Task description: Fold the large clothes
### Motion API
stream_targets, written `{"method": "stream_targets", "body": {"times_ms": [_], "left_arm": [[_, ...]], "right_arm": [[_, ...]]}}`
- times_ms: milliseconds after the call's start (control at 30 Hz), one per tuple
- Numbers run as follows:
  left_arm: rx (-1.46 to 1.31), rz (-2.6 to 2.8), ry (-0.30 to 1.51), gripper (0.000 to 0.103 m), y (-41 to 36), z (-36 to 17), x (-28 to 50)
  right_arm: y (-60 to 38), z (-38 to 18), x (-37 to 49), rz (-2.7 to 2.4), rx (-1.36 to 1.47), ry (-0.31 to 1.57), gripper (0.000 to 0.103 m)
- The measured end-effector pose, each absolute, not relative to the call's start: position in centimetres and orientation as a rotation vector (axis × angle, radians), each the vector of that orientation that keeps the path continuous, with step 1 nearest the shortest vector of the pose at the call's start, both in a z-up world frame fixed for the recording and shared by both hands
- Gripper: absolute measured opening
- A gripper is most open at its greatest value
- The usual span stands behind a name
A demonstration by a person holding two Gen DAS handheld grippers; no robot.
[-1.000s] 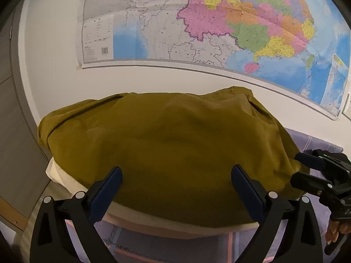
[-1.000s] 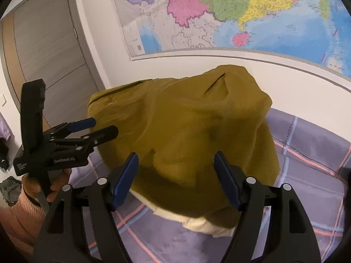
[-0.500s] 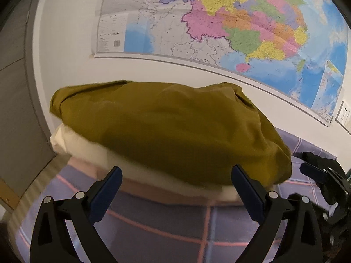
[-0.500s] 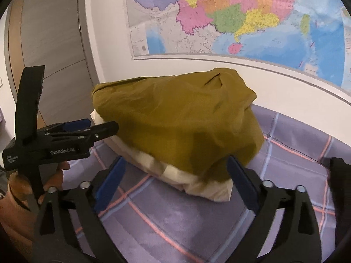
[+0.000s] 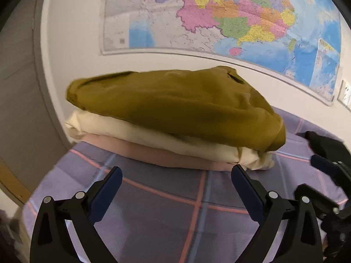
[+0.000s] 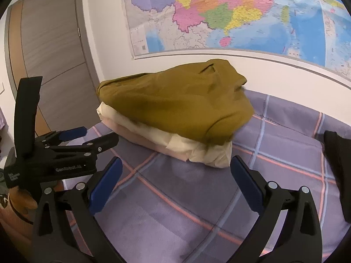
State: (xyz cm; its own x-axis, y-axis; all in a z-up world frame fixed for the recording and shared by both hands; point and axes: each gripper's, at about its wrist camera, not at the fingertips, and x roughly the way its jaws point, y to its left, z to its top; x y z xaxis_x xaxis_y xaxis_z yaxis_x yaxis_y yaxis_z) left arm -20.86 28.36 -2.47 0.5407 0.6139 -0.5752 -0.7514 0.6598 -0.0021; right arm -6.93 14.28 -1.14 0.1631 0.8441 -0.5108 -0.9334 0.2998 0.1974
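Plaid bedsheet (image 5: 166, 223), olive garment (image 5: 175, 107) atop folded stack, both grippers empty

a folded garment (image 5: 175, 105) lies on top of two more folded pieces (image 5: 153, 135), the stack on a bedspread (image 5: 164, 219) against the wall, below a map (image 5: 219, 15), a door (image 6: 50, 43) to its left.

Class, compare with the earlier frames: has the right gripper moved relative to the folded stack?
Yes. The right gripper has backed away from the mustard garment; the bedsheet now shows between its open jaws.

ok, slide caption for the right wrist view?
Open right gripper faces a folded mustard garment stacked on cream garment.
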Motion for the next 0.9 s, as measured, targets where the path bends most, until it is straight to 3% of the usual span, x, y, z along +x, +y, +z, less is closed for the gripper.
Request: {"method": "stream_targets", "body": {"times_ms": [900], "left_arm": [[-0.258,0.833,0.588,0.096,25.2,-2.6,-22.7]], "right_arm": [[11.4,-1.3,-8.9,1.309,-0.170,0.598,0.097]]}}
